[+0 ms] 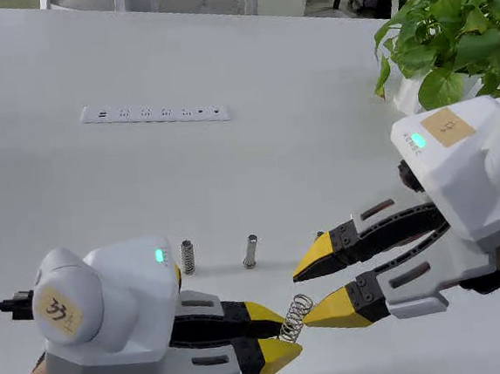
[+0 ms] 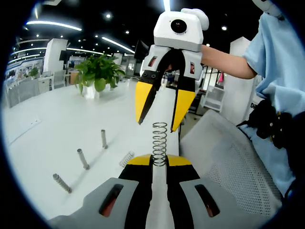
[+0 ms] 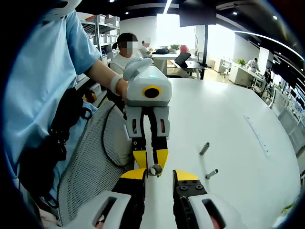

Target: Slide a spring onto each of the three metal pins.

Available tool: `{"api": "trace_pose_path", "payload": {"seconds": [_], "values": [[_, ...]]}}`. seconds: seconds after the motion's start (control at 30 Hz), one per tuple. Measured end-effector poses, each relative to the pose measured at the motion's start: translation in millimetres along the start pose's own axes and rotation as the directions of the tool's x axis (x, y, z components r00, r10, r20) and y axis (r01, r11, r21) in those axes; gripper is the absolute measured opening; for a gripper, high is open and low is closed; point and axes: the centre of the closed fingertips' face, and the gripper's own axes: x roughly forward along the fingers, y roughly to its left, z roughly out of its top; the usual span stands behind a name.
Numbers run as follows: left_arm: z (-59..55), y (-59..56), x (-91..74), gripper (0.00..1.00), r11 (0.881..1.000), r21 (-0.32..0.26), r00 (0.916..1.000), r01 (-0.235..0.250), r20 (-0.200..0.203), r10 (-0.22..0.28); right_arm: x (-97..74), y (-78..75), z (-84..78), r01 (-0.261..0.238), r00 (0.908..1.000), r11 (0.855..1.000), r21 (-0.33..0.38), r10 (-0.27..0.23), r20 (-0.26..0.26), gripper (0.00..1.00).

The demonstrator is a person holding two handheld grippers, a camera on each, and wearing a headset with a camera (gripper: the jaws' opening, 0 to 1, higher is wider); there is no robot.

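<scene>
Pinching a thin coiled steel spring by one end, the yellow-tipped left gripper offers it to the right gripper, jaws parted around its free end (likely a regrip), near the bare metal pin.

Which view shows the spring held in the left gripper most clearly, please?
The left gripper view: the spring stands full length, coils distinct, from the shut left gripper. The head view shows it small and slanted at the jaw tips; the right gripper view shows it end-on, as a ring.
</scene>
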Motion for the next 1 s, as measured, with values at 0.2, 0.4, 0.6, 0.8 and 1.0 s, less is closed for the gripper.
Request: {"api": "trace_pose_path", "payload": {"seconds": [0.2,0.4,0.6,0.8,1.0], "values": [[-10.1,8.2,3.2,0.06,0.989,0.128,0.9951,-0.069,-0.062,0.078,9.2,4.4,-6.6,-0.005,0.9982,0.999,-0.041,0.003,-0.061,0.21],[-17.6,7.5,6.1,0.07,0.977,0.203,0.9889,-0.070,-0.115,0.095,17.7,4.5,-13.7,-0.017,0.9943,0.999,-0.041,0.012,-0.106,0.22],[-20.9,8.0,8.5,0.07,0.972,0.229,0.9857,-0.061,-0.139,0.095,25.7,6.9,-16.9,-0.032,0.9910,0.999,-0.039,0.027,-0.131,0.19],[-19.8,7.5,10.6,0.07,0.973,0.224,0.9869,-0.057,-0.134,0.089,32.2,8.7,-20.9,-0.049,0.9866,0.999,-0.023,0.044,-0.157,0.13],[-18.3,7.0,10.9,0.07,0.974,0.220,0.9882,-0.055,-0.128,0.084,34.5,11.0,-20.1,-0.060,0.9860,0.998,-0.025,0.056,-0.157,0.11]]}}
